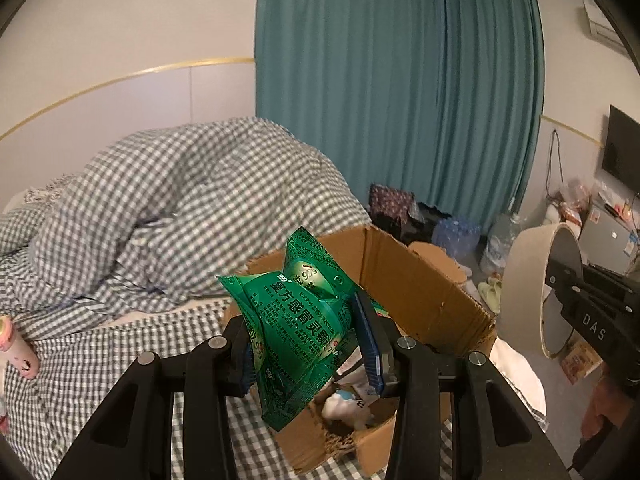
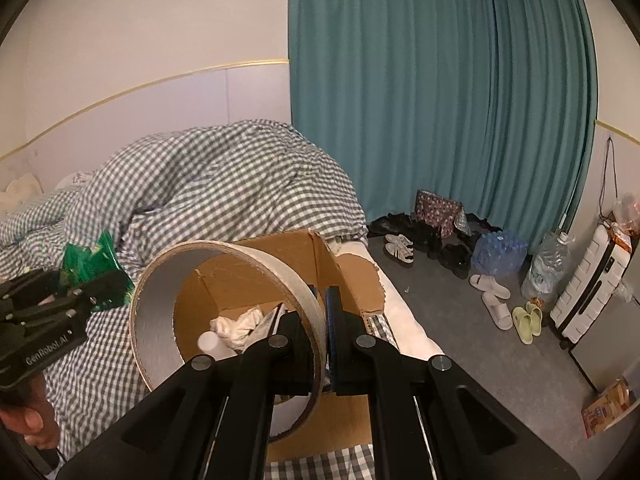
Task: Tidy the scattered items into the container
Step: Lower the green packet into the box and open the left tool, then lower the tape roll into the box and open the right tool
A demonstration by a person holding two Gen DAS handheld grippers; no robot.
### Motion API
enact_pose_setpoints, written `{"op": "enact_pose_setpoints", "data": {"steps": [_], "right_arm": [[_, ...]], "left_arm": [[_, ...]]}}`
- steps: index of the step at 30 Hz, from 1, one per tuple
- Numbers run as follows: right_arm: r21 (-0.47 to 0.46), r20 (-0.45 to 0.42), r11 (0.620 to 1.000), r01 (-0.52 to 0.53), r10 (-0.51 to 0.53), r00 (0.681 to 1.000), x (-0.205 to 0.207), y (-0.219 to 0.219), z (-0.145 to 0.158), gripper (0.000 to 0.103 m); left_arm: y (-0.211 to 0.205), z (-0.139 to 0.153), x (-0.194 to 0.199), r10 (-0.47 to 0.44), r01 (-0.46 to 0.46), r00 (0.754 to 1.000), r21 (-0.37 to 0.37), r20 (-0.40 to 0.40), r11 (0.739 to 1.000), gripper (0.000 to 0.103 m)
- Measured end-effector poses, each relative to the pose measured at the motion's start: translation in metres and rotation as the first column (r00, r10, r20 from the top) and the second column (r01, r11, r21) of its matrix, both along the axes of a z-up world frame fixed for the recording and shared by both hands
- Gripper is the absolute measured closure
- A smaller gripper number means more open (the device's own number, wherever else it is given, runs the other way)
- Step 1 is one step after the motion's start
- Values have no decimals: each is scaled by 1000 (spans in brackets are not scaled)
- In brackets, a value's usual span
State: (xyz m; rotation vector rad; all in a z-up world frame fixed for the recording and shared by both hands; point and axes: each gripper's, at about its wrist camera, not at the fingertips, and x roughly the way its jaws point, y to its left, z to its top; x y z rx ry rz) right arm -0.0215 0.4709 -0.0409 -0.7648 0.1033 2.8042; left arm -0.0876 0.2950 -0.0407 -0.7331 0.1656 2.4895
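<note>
Dim warm indoor light, soft shadows, fisheye-bent edges, slight blur

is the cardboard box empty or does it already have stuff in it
Not empty. Through the tape roll the cardboard box shows a crumpled white cloth and a white bottle on its floor.

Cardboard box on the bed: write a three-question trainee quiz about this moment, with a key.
1. True or false: the left gripper holds a green packet.
2. What does the right gripper grip? A) slipper B) wide ring C) bottle
3. Fill in: the cardboard box sits on a ____ bedsheet.

Key: 1 true; 2 B, its fingers clamp the ring's wall; 3 checked.
</note>
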Motion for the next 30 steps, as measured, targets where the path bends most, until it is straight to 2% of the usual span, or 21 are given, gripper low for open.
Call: {"op": "enact_pose_setpoints", "data": {"steps": [7, 20, 23, 24, 25, 26, 30], "right_arm": [[-22, 34, 1000, 6, -5, 999, -25, 16, -22, 99], [-50, 97, 999, -13, 18, 995, -68, 20, -61, 99], [-52, 105, 998, -17, 22, 994, -77, 20, -66, 99], [-52, 109, 998, -19, 24, 994, -80, 20, -67, 99], [-51, 112, 998, -20, 26, 993, -82, 19, -68, 99], [-51, 115, 998, -22, 28, 993, -84, 18, -70, 99], [-52, 130, 998, -32, 39, 991, -92, 13, -76, 99]], "left_arm": [[25, -24, -23, -30, 32, 999, -38, 43, 999, 61], [48, -75, -58, -60, 71, 992, -100, 111, 992, 60], [51, -84, -64, -60, 74, 991, -111, 123, 991, 55], [51, -86, -66, -61, 75, 991, -114, 121, 991, 49], [52, -87, -68, -57, 71, 992, -120, 115, 990, 38], [51, -88, -69, -51, 64, 993, -125, 105, 990, 34], [45, -86, -72, -35, 44, 996, -123, 76, 991, 29]]}}
